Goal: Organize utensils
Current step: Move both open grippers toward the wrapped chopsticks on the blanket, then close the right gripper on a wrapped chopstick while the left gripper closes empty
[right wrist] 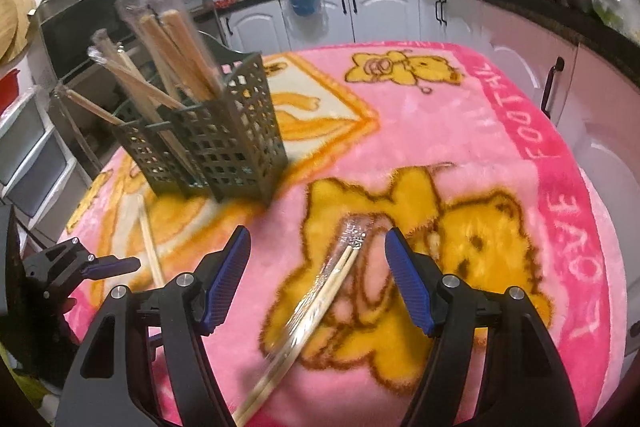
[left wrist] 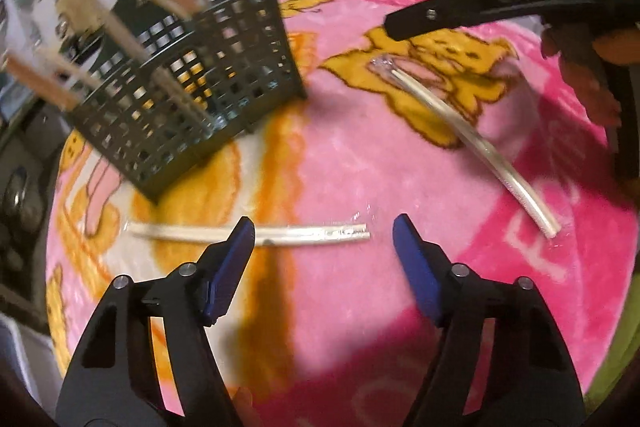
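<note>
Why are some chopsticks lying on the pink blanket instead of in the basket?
Two wrapped chopstick pairs are still loose on the blanket: one in front of the left gripper, one between the right gripper's open jaws. The rest stand in the green basket.

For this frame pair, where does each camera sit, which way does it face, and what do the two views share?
Left wrist: on the left gripper, angled down at the pink blanket and a wrapped chopstick pair; its open blue-padded fingers show, plus the right gripper top right.
Right wrist: on the right gripper, angled down at another wrapped pair, kitchen counters behind; the left gripper shows at left.
Shared: blanket, green utensil basket, both pairs.
</note>
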`<state>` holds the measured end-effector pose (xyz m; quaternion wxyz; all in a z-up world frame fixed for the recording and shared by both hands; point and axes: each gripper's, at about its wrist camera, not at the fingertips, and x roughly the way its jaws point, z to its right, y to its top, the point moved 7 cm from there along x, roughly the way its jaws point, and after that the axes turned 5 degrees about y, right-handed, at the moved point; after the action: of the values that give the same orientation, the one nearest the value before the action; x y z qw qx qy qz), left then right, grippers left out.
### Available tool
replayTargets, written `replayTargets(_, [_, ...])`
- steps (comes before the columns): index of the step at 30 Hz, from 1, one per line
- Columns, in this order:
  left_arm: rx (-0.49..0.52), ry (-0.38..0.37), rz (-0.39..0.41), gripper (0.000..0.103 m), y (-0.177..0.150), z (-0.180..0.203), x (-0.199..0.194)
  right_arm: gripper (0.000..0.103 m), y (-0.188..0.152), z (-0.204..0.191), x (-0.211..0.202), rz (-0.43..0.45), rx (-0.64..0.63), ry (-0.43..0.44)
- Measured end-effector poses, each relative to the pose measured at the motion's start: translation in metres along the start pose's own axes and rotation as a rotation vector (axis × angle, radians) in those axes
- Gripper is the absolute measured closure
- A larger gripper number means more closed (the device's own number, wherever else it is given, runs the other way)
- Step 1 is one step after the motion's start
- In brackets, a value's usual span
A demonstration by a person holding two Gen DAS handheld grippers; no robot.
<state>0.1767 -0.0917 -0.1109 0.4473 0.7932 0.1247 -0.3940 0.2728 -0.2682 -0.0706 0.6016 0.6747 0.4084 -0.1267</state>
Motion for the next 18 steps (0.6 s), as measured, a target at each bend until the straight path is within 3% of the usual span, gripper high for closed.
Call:
replayTargets(5, [0.009,-0.042,-0.010,0.059,0.005,0.002,0.013,0.036,0.002,0.005,0.014,-0.031,0.004,-0.013])
replayTargets(7, [0.008,-0.060,-0.011,0.071,0.006,0.004,0.016,0.037,0.003,0.009,0.021,-0.042,0.011,-0.024])
replayTargets(12, [0.042,-0.071,0.001,0.087,0.009,0.014,0.019,0.051,0.002,0.021,0.045,-0.102,0.047,-0.029])
replayTargets(18, [0.046,-0.077,0.000,0.093,0.011,0.017,0.021,0.067,-0.004,0.033,0.064,-0.146,0.109,-0.029])
